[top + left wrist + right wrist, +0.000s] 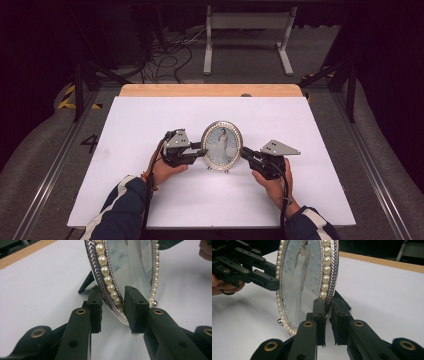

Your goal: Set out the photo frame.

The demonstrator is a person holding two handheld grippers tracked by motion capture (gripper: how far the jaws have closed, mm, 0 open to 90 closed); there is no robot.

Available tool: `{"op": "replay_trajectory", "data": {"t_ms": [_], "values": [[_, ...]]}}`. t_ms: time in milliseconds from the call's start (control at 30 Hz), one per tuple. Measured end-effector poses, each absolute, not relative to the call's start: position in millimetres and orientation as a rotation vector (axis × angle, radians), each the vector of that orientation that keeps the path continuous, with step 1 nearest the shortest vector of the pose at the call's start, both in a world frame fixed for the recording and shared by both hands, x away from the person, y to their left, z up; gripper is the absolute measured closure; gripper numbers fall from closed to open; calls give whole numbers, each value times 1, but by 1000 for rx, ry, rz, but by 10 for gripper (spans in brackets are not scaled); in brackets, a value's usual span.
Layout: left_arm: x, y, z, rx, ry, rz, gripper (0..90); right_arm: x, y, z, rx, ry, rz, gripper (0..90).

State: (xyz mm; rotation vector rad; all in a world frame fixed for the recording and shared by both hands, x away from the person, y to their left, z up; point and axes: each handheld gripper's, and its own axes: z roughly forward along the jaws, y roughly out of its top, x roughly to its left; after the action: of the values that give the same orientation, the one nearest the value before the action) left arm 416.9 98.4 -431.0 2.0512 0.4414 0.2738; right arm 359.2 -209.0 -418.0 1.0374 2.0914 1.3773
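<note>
Oval picture frame [222,144] held at both side rims, upright at the centre of the high view.

Step in hand: securing a two-sided grip. The right hand-held gripper [245,152] is clamped on the frame's right rim; the left hand-held gripper [204,150] straddles the left rim, its jaws slightly apart, contact uncertain. The frame stands on the white bench [150,120], long axis vertical, picture facing the lower edge of the view. Judged next: the left jaws close fully, then both lift evenly.

white board [150,125] | wooden table edge [210,90] | floor cables [170,60] | metal stand [248,22]
</note>
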Motion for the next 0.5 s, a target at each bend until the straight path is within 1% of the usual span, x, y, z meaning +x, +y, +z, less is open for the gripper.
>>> {"op": "replay_trajectory", "data": {"t_ms": [500], "values": [[410,102,-432,2051,456,282,689,366,-206,-418,1028,2099,1374,819]]}}
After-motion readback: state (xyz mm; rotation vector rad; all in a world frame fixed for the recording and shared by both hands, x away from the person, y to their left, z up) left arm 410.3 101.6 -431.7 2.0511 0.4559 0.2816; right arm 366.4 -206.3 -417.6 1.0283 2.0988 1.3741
